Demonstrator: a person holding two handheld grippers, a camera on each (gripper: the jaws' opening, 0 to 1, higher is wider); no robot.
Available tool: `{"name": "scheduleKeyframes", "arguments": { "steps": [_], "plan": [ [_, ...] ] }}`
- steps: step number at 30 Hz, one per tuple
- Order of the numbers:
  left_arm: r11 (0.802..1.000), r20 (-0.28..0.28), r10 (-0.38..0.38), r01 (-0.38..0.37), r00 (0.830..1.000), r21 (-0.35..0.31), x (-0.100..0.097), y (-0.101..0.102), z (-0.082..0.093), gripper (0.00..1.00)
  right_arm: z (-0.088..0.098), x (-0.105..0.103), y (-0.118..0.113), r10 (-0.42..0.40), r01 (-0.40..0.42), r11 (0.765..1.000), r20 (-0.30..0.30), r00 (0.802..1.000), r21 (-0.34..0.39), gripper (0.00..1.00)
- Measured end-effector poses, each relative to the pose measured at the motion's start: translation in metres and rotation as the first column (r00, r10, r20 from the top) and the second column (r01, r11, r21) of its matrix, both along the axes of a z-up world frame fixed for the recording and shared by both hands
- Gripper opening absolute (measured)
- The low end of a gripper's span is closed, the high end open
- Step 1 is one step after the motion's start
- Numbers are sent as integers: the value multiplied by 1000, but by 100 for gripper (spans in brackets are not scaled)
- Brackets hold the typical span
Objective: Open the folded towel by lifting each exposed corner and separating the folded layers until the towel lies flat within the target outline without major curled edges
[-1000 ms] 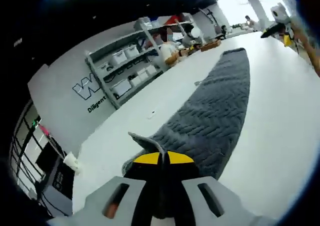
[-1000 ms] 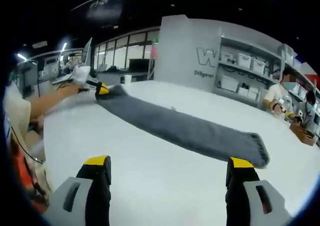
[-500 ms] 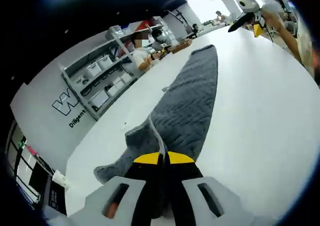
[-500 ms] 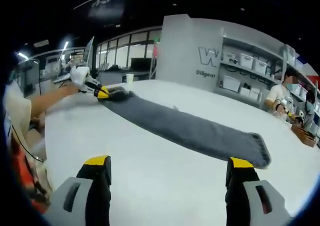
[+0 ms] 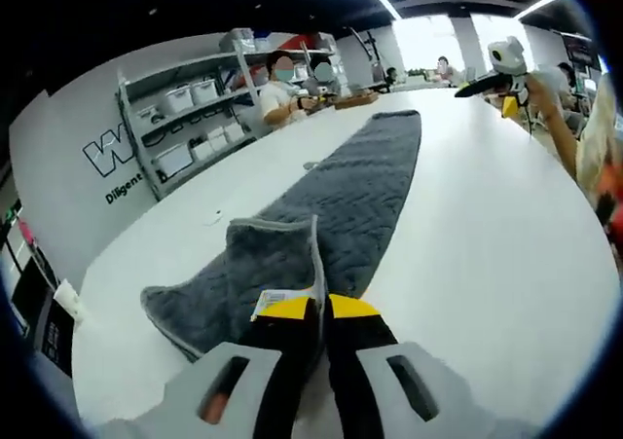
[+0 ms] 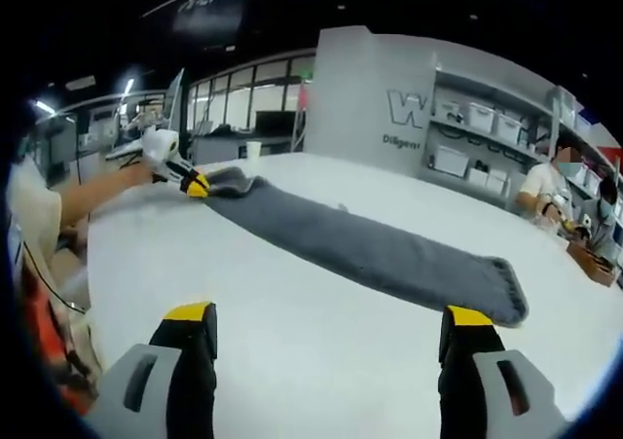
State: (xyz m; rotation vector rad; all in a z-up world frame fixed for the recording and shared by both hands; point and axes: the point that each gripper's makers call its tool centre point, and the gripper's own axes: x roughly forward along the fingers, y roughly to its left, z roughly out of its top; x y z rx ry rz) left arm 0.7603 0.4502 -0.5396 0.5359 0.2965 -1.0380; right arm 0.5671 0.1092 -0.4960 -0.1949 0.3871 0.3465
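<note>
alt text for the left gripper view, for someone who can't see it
The left gripper is shut on a corner of a long grey towel, peeling that layer up from a white table. The towel stretches away toward the right gripper, with storage shelves and seated people behind.

Grey quilted towel (image 5: 365,181) folded into long strip on white table (image 5: 487,244); near corner lifted, peeled open.

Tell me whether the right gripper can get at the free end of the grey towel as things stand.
Probably yes. The right gripper is open, and bare white table lies between it and the free end of the grey towel. The left gripper pinches the other end.
</note>
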Motion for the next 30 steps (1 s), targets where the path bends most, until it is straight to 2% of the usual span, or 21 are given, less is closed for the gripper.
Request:
{"name": "scheduleKeyframes", "arguments": {
  "steps": [3, 7, 9, 13, 18, 22, 26, 30],
  "plan": [
    [1000, -11, -7, 7, 1000, 0, -2, -1, -2, 10, -2, 0, 1, 2, -2, 1000, -6, 1000, -3, 94],
    [1000, -10, -2, 2, 1000, -2, 0, -2, -2, 27, -2, 0, 1, 5, -5, 1000, -9, 1000, -2, 94],
    [1000, -9, 0, 0, 1000, 5, 0, -1, -2, 27, -3, 0, 1, 5, -5, 1000, -11, 1000, -2, 94],
    [999, -20, -16, 15, 1000, -43, -6, -8, 5, 32, -3, 0, -2, -1, 1, 1000, -14, 1000, -1, 93],
    [996, 16, 6, -5, 1000, -89, -1, -16, 21, 42, -3, -2, 1, 3, -3, 1000, -9, 1000, 1, 93],
    [990, 18, 30, -28, 999, -137, 5, -22, 31, 41, -4, -2, 3, 17, -17, 1000, -15, 1000, 2, 93],
    [981, -15, 50, -52, 999, -186, 10, -33, 36, 36, -4, -3, 4, 16, -16, 1000, -15, 1000, 4, 92],
    [986, -10, 40, -41, 999, -160, 10, -44, 32, 35, -8, -3, 3, 2, -2, 1000, -22, 1000, 0, 92]
  ]
}}
